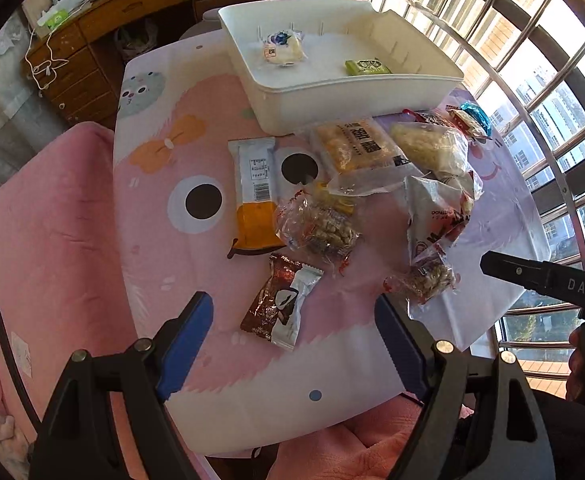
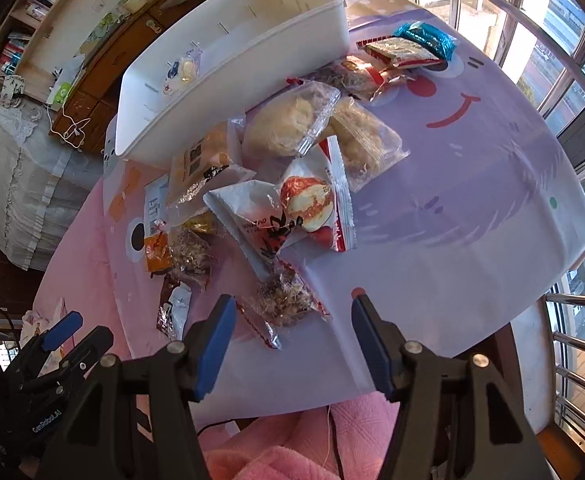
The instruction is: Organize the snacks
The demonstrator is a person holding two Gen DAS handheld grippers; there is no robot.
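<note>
A white bin (image 1: 332, 96) stands at the far side of the table, with a blue-and-white wrapped pastry (image 1: 282, 50) and a green packet (image 1: 366, 67) inside. Loose snacks lie in front of it: a white-and-orange bar (image 1: 254, 196), a clear nut-brittle packet (image 1: 318, 226), a yellow cracker pack (image 1: 356, 146) and a white-and-red packet (image 2: 288, 212). My left gripper (image 1: 292, 302) hangs open over a brown-and-white packet (image 1: 280, 304), pads well apart from it. My right gripper (image 2: 292, 300) is open above a small clear nut packet (image 2: 288, 300), not touching it.
A pink and purple cartoon cloth (image 2: 452, 184) covers the table. A pink blanket (image 1: 44, 208) lies to the left. Two floss-bun bags (image 2: 288, 124) and a blue packet (image 2: 426, 38) sit near the bin. A wooden desk (image 1: 104, 28) stands behind; window bars (image 1: 532, 92) run along the right.
</note>
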